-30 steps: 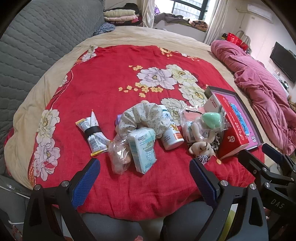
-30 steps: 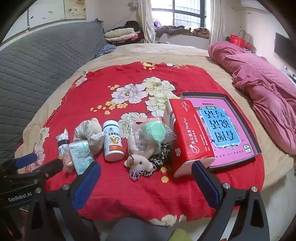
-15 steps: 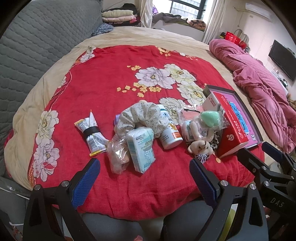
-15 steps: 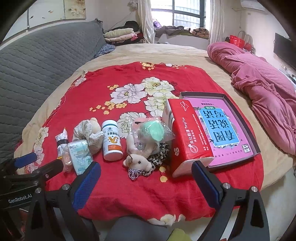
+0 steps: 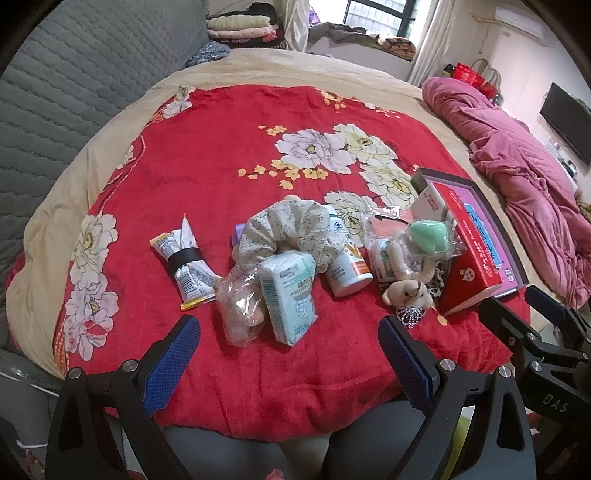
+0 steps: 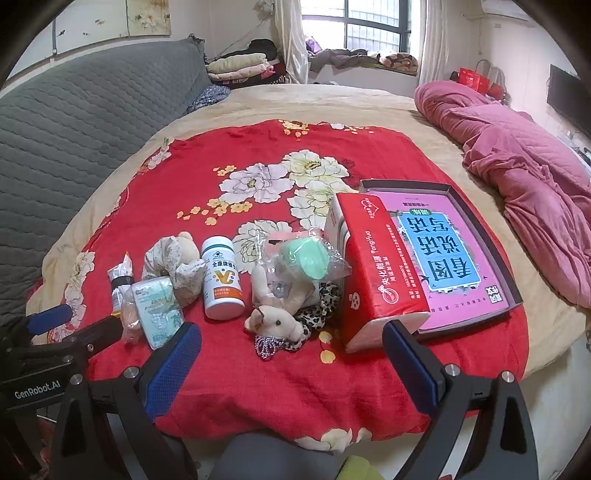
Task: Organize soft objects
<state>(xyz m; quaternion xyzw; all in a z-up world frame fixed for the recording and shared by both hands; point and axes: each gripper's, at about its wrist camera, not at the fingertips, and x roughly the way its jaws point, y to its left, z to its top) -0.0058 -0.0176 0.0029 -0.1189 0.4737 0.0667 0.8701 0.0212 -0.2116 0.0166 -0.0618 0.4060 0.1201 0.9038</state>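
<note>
Both our grippers, left (image 5: 290, 363) and right (image 6: 291, 365), hang spread apart and empty over the bed's near edge. The plush toy (image 6: 275, 323), tissue pack (image 5: 290, 295) and floral cloth roll (image 5: 291, 230) lie clustered on the red blanket (image 5: 207, 155).

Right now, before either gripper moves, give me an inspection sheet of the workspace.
Surface: red floral blanket spread over a beige bed cover.
Job's things: plush toy, floral fabric bundle, tissue pack and bagged green sponge, all clustered near the front edge.
Clutter: white pill bottle, banded tubes, red box leaning on the open tray with the pink book.
Grippers: left gripper and right gripper both open, empty, short of the items.
Cables: a thin white cord at the left view's lower left edge.
Surroundings: grey quilted headboard, pink quilt, folded clothes, window.
</note>
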